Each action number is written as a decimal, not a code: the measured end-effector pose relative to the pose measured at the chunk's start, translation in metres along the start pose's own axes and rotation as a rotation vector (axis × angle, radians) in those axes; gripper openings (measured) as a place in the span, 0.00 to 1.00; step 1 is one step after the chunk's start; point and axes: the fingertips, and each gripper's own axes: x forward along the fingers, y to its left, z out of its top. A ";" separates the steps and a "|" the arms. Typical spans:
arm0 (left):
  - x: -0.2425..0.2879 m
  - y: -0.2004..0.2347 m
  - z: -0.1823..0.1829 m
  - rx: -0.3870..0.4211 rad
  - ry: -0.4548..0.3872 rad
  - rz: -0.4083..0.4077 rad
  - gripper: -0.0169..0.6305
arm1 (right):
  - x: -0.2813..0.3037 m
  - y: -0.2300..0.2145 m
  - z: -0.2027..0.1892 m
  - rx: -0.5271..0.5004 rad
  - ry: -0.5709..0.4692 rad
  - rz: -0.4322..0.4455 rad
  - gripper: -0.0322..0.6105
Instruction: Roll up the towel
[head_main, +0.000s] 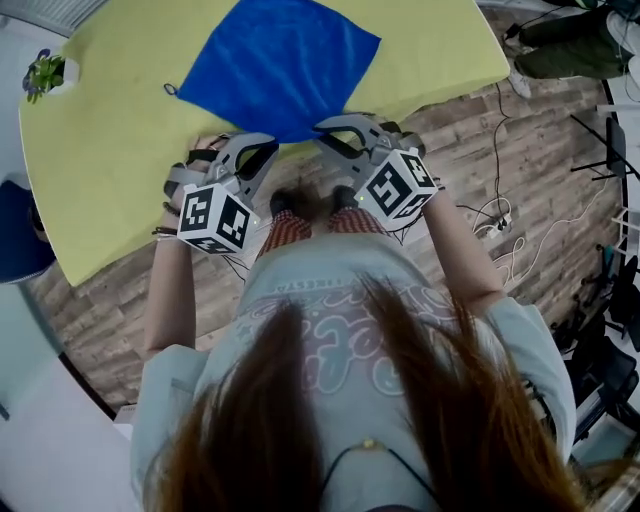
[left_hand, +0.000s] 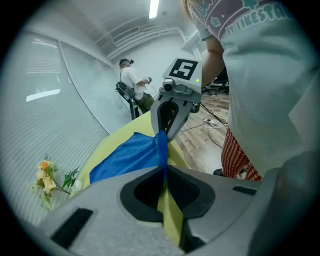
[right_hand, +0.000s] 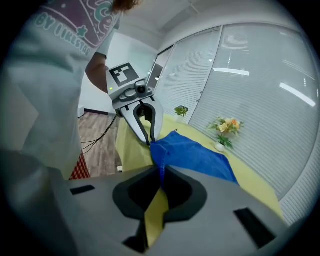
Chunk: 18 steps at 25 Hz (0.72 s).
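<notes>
A blue towel (head_main: 280, 62) lies flat on the yellow table (head_main: 110, 150), with one corner towards me. My left gripper (head_main: 268, 143) and my right gripper (head_main: 322, 128) sit side by side at that near corner. In the left gripper view the left gripper (left_hand: 164, 170) is shut on a raised fold of the towel (left_hand: 125, 156), and the right gripper (left_hand: 167, 131) pinches the same fold just beyond. In the right gripper view the right gripper (right_hand: 161, 172) is shut on the towel's edge (right_hand: 200, 155), with the left gripper (right_hand: 148, 136) shut on it a little further along.
A small vase of flowers (head_main: 45, 72) stands at the table's far left edge. Another small plant (right_hand: 181, 110) stands at the far end. Cables (head_main: 500, 210) lie on the wooden floor to my right. A person (left_hand: 131, 80) stands far off by the wall.
</notes>
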 end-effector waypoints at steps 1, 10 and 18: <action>-0.001 -0.002 -0.001 -0.004 -0.005 -0.011 0.07 | -0.003 0.000 -0.002 -0.002 0.008 -0.005 0.08; -0.002 0.001 0.004 -0.063 -0.067 -0.022 0.24 | -0.008 0.002 0.007 -0.044 0.010 -0.005 0.09; 0.011 0.009 0.006 0.007 -0.035 0.034 0.07 | -0.011 0.003 0.017 -0.097 -0.010 0.015 0.09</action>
